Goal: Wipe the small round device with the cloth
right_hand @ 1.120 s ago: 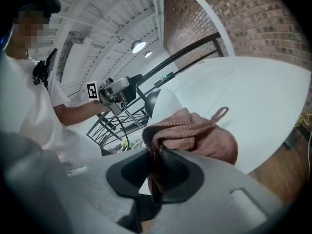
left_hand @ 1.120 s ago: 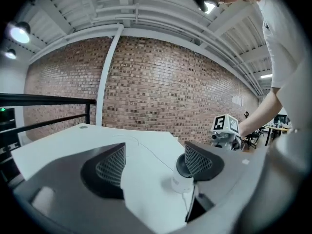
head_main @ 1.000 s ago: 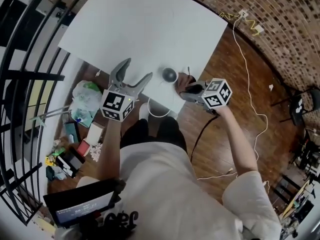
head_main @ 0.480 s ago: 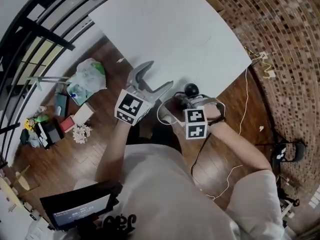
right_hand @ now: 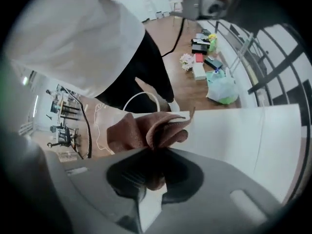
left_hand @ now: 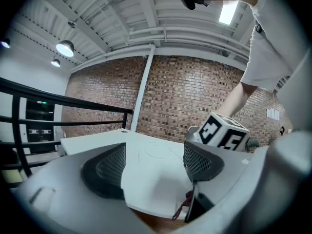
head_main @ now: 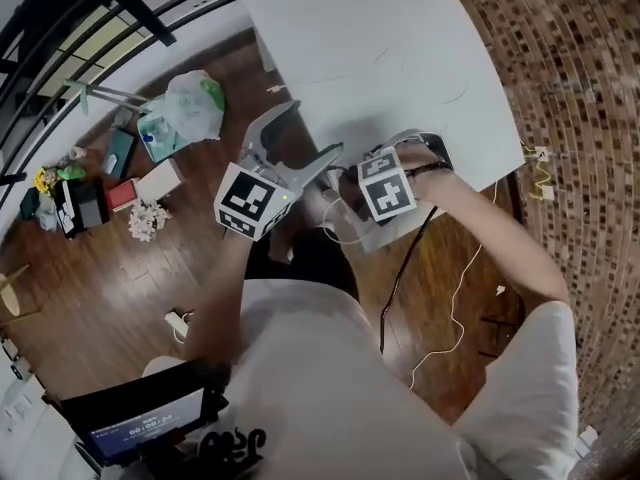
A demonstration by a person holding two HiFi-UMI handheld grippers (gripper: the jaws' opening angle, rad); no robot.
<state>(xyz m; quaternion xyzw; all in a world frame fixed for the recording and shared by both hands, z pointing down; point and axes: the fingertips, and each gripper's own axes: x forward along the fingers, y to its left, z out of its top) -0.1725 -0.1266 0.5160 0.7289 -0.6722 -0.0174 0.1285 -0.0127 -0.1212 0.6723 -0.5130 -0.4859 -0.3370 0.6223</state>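
Observation:
In the right gripper view my right gripper [right_hand: 151, 174] is shut on a crumpled brown cloth [right_hand: 146, 129], held over the near edge of the white table [right_hand: 234, 130]. From the head view only its marker cube [head_main: 385, 186] shows, at that edge. The small round device is hidden beneath it; I cannot pick it out. My left gripper [head_main: 312, 130] hovers just left of the right one. Its jaws stand wide open with nothing between the pads [left_hand: 105, 169]. The right gripper's cube [left_hand: 222, 130] shows close behind its right jaw.
A white cable [head_main: 340, 230] loops off the table edge toward the person's legs. On the wooden floor to the left lie a green plastic bag [head_main: 185, 103] and small clutter [head_main: 80, 193]. A black railing [head_main: 100, 8] runs at the far left. A brick wall [head_main: 570, 68] stands on the right.
The right gripper has swung left along the table edge and now sits next to the left gripper. The black round device seen earlier is now covered. The left gripper stays open.

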